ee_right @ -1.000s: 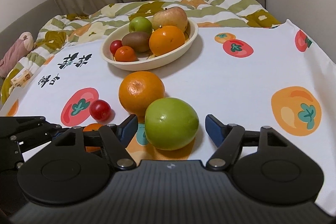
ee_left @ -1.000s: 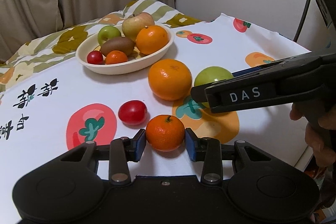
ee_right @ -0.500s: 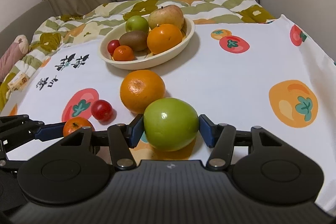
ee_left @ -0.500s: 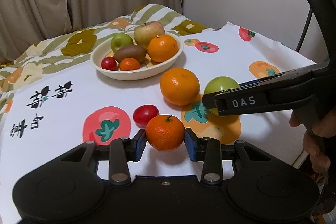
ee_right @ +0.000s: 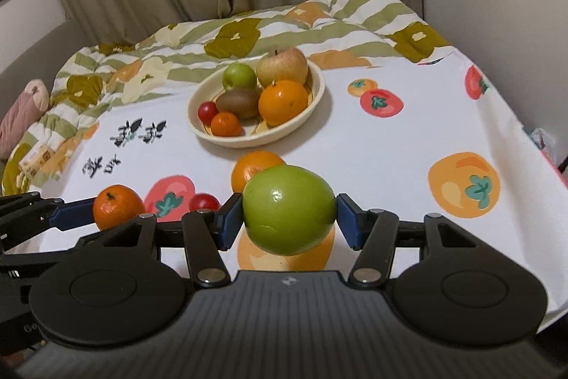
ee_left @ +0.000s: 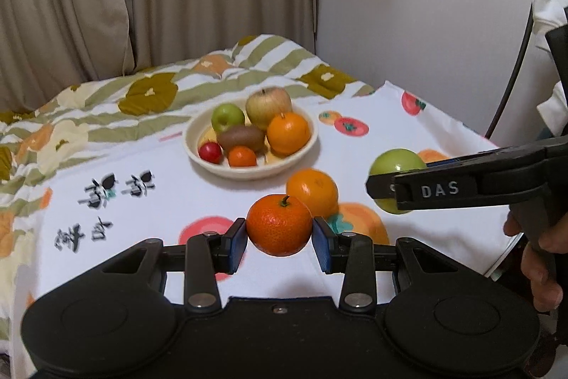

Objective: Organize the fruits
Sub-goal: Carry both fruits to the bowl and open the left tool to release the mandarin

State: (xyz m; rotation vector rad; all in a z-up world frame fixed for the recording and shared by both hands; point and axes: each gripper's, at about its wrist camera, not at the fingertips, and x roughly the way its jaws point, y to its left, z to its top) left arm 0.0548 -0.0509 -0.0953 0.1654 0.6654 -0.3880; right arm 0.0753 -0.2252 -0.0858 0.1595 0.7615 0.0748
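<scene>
My left gripper (ee_left: 279, 238) is shut on a small tangerine (ee_left: 279, 225) and holds it above the cloth. My right gripper (ee_right: 289, 219) is shut on a green apple (ee_right: 289, 209), also lifted; it shows in the left wrist view (ee_left: 396, 166) too. A large orange (ee_left: 312, 190) (ee_right: 254, 167) and a small red fruit (ee_right: 204, 201) lie on the cloth. The cream bowl (ee_left: 305, 151) (ee_right: 319, 87) further back holds several fruits: apples, an orange, a kiwi, a tangerine, a red fruit.
The table has a white cloth with fruit prints (ee_right: 465, 183). A striped flowered quilt (ee_right: 248, 31) and curtains lie behind it. A wall stands on the right. The table's right edge (ee_right: 543, 166) drops off. A person's hand (ee_left: 536, 258) holds the right gripper.
Both grippers have lifted their fruits off the cloth. The right gripper closed on the green apple. The views now sit higher and show the bowl farther away.
</scene>
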